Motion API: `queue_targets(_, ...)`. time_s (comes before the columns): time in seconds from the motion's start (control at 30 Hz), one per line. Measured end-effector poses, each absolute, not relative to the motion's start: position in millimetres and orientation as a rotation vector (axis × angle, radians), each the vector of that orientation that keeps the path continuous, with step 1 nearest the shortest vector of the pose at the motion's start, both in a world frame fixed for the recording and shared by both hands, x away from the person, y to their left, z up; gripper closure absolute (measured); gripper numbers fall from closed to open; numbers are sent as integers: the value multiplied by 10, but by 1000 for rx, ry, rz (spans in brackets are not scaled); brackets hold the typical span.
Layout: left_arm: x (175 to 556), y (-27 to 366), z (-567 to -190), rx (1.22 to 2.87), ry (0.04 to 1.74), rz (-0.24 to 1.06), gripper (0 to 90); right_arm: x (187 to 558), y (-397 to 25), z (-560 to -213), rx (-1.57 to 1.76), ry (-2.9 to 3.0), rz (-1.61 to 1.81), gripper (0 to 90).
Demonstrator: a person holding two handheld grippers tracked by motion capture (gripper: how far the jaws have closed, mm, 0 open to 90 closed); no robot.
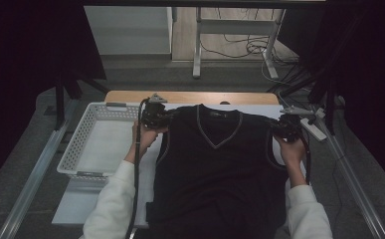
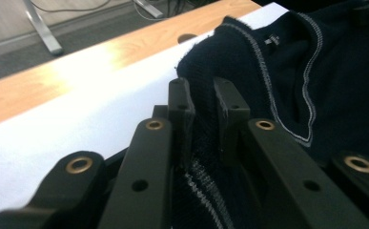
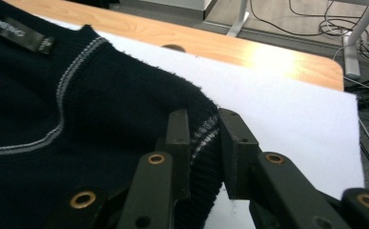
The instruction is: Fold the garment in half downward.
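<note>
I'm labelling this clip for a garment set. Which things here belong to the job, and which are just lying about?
In the job:
- dark sleeveless sweater
- left gripper, shut on one shoulder
- right gripper, shut on the other
- white sheet under it

Lying about:
- white basket
- floor cables

A lab-like recording room: black curtains, desk frames, loose floor cables.

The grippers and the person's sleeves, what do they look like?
Both the left gripper and the right gripper are black, with flat bar-shaped jaws and linkage arms set with brass-coloured rivets. A grey three-cornered plate sits on top of each, and a black cable trails back from each. The person wears white long sleeves.
</note>
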State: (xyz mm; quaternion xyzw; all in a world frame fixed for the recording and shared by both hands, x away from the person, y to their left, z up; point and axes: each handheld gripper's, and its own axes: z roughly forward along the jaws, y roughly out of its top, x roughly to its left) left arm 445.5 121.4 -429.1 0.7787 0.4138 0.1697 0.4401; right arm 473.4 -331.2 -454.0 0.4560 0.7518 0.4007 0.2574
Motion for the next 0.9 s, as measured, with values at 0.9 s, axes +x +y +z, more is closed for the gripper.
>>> queue_targets(0.9, 4364, 1286, -4311, 1958, 993, 407, 774, 4723, -3146, -4362, 1197, 2080, 1057, 749)
